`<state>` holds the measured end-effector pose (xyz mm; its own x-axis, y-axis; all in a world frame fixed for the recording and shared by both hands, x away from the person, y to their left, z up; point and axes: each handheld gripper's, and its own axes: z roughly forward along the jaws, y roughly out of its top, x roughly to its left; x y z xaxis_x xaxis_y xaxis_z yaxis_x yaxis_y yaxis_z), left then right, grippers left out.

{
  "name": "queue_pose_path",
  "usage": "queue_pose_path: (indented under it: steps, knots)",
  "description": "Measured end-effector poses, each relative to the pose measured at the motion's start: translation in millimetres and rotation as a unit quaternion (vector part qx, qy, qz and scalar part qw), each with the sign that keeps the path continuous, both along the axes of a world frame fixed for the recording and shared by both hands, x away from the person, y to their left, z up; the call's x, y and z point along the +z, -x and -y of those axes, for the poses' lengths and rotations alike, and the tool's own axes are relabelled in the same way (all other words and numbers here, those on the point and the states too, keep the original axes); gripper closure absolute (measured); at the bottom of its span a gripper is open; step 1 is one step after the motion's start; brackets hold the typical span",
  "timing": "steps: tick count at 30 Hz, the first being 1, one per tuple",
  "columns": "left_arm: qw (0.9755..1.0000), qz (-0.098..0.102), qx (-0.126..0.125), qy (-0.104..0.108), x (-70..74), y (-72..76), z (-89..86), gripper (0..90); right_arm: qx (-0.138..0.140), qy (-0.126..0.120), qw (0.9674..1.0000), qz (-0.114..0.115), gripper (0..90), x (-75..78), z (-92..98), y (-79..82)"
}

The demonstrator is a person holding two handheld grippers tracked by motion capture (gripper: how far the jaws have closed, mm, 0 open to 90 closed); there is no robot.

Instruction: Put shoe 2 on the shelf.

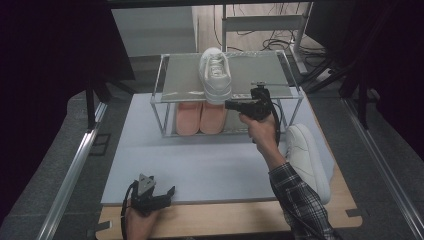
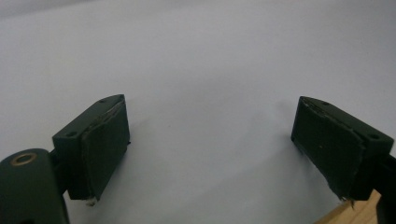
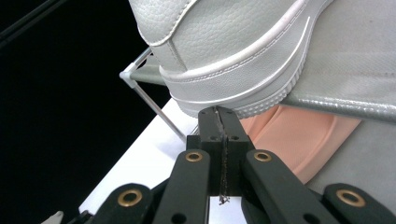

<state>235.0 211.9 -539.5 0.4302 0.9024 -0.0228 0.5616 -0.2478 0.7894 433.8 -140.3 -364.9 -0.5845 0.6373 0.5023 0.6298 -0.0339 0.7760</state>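
Surroundings: a clear two-tier shoe rack (image 1: 165, 80) stands at the far side of a pale mat (image 1: 200, 165); a pair of pink slippers (image 1: 200, 117) sits on its lower tier.
Beside the rack: a second white sneaker (image 1: 307, 160) lies on the mat's right edge, near the plaid sleeve (image 1: 300, 200).
Task shoe: a white sneaker (image 1: 215, 75) rests on the top shelf, heel overhanging the front edge.
Right gripper (image 3: 219, 116): jaws pressed together, empty, tips at the sneaker's heel sole, seemingly touching it.
Left gripper (image 2: 210, 144): jaws wide apart, holding nothing, low over the mat's near edge.
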Motion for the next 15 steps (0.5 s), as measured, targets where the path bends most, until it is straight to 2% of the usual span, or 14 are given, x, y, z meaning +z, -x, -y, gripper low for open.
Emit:
queue_pose_path:
  steps: [15]
  knots:
    - [1.0000,-0.001,0.000,0.000,0.1,0.1,0.0,11.2,-0.009,0.003,0.9999,-0.003,89.4,-0.9,-20.6,-12.4]
